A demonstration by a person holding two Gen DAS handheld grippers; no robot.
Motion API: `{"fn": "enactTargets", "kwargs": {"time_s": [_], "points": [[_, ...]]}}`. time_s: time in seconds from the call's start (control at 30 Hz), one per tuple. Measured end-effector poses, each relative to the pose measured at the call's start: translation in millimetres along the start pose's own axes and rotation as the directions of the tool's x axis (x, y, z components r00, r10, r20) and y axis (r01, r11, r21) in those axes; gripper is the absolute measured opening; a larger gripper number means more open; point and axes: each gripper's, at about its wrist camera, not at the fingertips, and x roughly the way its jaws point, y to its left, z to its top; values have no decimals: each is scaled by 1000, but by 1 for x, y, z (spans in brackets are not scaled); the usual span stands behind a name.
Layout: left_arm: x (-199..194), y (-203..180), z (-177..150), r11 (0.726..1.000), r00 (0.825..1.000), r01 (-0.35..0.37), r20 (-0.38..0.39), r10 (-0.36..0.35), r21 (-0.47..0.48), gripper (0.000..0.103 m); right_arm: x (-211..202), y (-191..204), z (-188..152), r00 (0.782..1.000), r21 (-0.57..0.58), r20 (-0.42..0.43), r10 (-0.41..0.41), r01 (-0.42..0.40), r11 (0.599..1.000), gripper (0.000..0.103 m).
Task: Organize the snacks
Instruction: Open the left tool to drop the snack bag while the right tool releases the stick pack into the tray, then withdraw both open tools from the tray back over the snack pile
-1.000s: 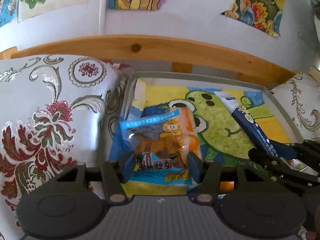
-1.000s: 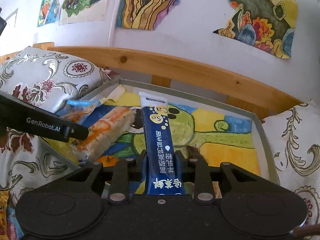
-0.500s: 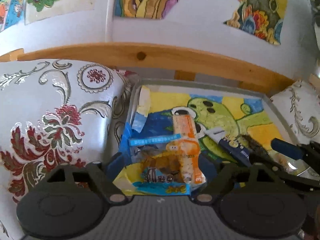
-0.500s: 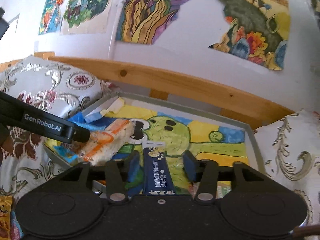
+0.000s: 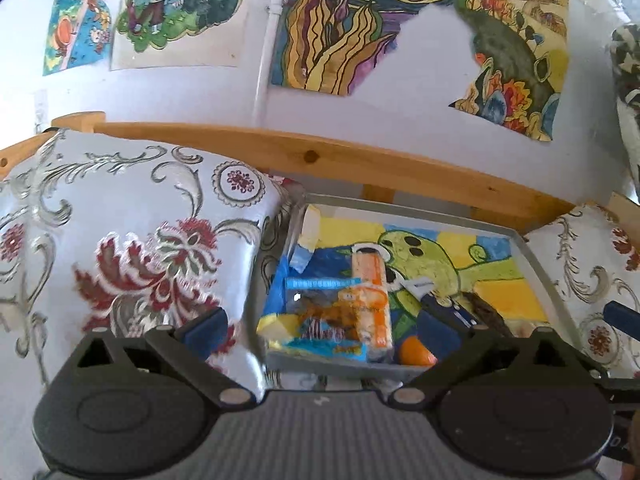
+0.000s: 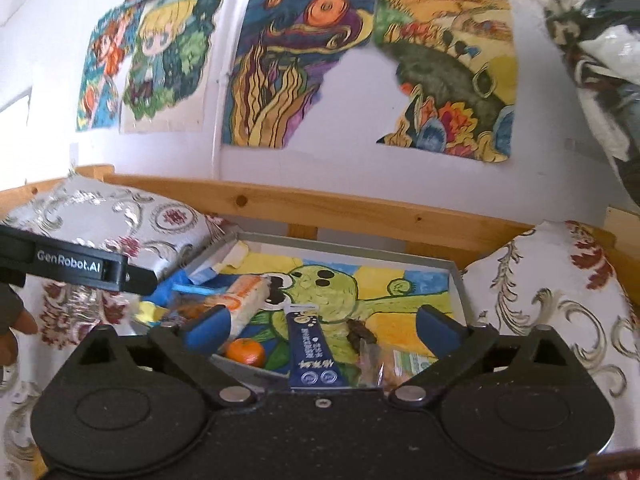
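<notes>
Right wrist: snacks inside tray's rim, cushions flanking.

Your right tool: black housing, blue fingertip pads, silver pivot screws. Your left tool: same build, white "GenRobot.AI" side marking.

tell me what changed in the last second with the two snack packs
Both were let go: the left gripper opened off the orange snack bag, the right gripper off the blue stick pack, and both pulled back. Both packs stay lying in the tray, the mandarin unmoved.
</notes>
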Motion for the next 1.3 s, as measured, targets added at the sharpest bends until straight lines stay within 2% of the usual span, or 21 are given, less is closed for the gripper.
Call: {"fn": "enactTargets", "kwargs": {"time_s": [0.53, 0.9, 1.1, 1.3], "points": [[-83, 5, -52, 999, 999, -26, 45, 25, 19, 102, -97, 9, -22, 999, 37, 44, -10, 8, 999, 102], [-121, 9, -94, 995, 997, -59, 57, 55, 76, 102, -138, 22, -63, 999, 80, -36, -4, 6, 997, 102], [-127, 13, -114, 994, 998, -64, 8, 64, 92, 102, -152, 27, -85, 997, 98, -76, -15, 22, 995, 102], [-130, 20, -137, 991, 996, -74, -42, 79, 107, 102, -162, 29, -99, 993, 133, -108, 43, -29, 991, 102]]}}
